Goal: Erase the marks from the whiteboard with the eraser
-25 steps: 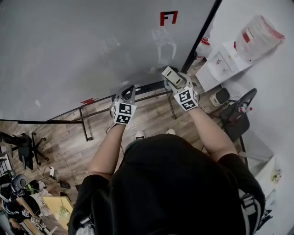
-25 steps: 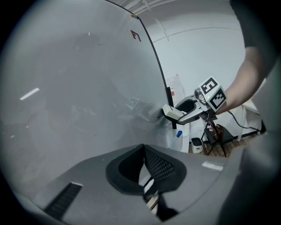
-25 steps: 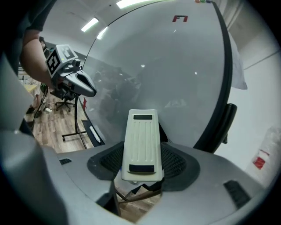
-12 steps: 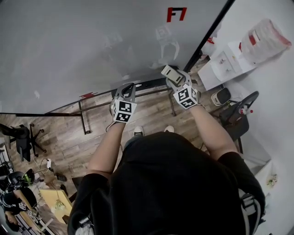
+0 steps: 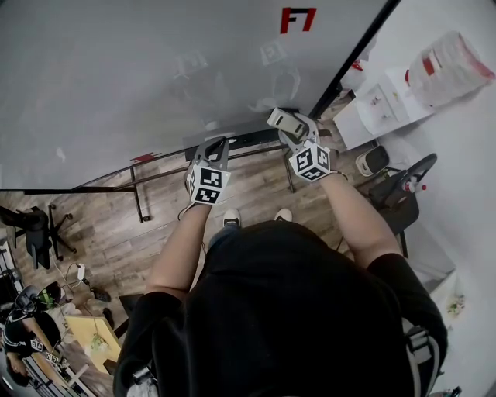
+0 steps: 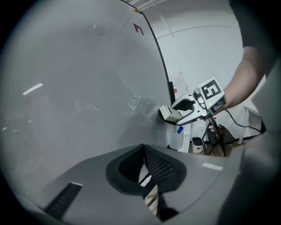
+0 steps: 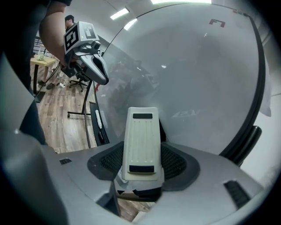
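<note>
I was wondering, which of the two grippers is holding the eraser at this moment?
The right gripper: its jaws clamp the cream eraser, near the whiteboard. The left gripper has its jaws together with nothing between them.

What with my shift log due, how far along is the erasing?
Done: the eraser is clamped in the right gripper. In hand: it is held near the whiteboard, well below the red mark. Left: that mark is unerased; the left gripper is shut, empty.

Cream eraser [image 7: 140, 140] clamped in rt hand-held gripper [image 7: 141, 161], near whiteboard [image 5: 155, 70] w/ red mark [image 5: 297, 18].
</note>
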`<state>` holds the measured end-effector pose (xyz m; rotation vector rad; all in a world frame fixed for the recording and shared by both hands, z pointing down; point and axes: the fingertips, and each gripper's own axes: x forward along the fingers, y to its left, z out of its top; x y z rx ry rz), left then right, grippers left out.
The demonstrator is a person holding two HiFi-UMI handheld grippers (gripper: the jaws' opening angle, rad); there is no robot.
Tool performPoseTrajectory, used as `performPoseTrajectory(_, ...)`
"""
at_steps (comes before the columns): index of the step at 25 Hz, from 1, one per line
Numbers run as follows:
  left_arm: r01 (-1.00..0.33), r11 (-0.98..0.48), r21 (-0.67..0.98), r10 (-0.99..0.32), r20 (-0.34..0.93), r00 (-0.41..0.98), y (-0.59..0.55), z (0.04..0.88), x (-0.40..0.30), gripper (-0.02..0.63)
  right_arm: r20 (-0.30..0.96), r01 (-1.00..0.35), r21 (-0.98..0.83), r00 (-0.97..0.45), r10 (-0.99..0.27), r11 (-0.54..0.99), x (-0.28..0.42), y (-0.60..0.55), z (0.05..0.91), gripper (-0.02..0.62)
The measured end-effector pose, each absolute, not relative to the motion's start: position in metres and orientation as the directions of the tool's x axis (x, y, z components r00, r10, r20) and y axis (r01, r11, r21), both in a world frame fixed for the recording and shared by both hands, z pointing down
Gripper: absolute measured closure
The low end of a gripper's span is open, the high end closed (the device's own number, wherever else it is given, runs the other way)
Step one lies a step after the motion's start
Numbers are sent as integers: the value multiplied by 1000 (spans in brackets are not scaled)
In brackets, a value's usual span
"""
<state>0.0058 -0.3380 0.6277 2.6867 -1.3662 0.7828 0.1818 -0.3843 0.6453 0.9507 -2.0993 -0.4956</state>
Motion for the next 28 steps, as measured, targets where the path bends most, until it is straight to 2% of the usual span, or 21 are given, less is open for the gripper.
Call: performPoseTrajectory(28,-796,-577,-183,-765,462,448,-335,635,-24,594,489,-371,616,-511,-707,695,119,-380,646,345)
